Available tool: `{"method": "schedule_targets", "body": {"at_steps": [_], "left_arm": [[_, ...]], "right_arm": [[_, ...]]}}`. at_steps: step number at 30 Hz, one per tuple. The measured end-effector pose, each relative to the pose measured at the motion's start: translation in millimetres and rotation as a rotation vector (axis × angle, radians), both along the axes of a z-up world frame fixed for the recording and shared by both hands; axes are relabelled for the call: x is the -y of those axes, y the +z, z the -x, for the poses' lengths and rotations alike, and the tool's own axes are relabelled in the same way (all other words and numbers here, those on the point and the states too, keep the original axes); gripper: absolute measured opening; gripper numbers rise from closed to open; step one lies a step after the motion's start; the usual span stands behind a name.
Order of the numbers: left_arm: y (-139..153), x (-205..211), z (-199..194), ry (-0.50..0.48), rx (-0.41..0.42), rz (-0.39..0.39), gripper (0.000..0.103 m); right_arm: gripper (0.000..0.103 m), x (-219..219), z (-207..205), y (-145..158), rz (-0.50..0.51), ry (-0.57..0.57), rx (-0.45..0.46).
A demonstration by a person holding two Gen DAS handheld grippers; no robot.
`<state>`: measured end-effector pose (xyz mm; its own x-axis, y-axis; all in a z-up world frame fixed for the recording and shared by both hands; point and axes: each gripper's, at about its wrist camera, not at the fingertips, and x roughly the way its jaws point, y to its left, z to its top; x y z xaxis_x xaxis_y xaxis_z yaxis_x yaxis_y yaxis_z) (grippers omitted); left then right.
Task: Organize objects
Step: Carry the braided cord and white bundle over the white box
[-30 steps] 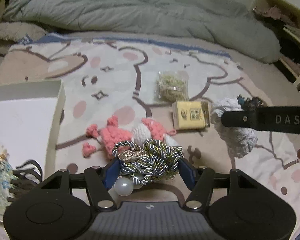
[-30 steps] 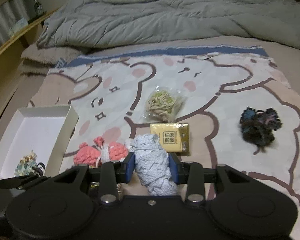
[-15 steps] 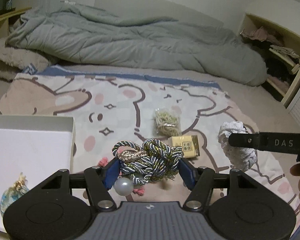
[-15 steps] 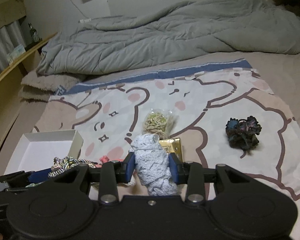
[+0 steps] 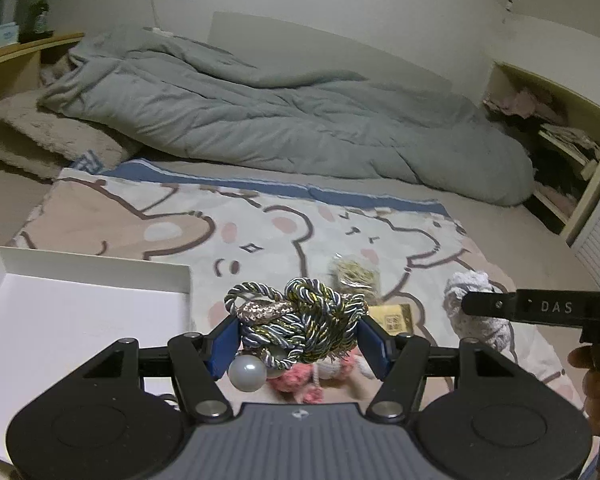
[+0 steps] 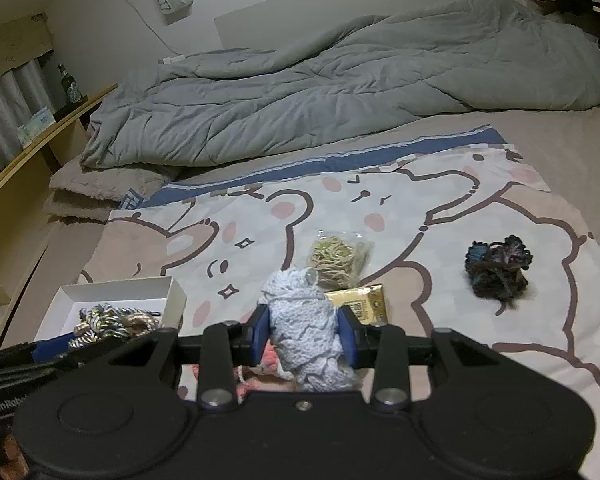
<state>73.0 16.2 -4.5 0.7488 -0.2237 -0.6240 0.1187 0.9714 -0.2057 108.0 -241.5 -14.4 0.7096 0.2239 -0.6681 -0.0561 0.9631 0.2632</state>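
Fingers [image 6: 347, 340] clamp lace bundle [image 6: 304, 328], apparently hiding pink yarn [image 6: 260, 368] beneath.

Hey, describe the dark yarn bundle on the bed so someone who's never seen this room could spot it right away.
Start at the grey duvet and come down onto the bear-print sheet. The yarn bundle lies alone near the sheet's right side, apart from the rubber-band bag and gold packet at the middle. It is the only dark item, a tangled black clump flecked with blue and purple.
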Motion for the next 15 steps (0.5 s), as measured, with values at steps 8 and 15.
{"method": "schedule_targets", "body": {"at_steps": [8,15], "left_arm": [[5.2,-50.0,6.8,0.081,-0.005,0.013,0.064],[5.1,-94.9,13.1,0.146,-0.015,0.01,0.064]], "right_arm": [[0.038,-24.9,-2.4,1.4,-0.018,0.02,0.002],[0.038,-62.3,-5.9,0.9,-0.015,0.071,0.005]]}}
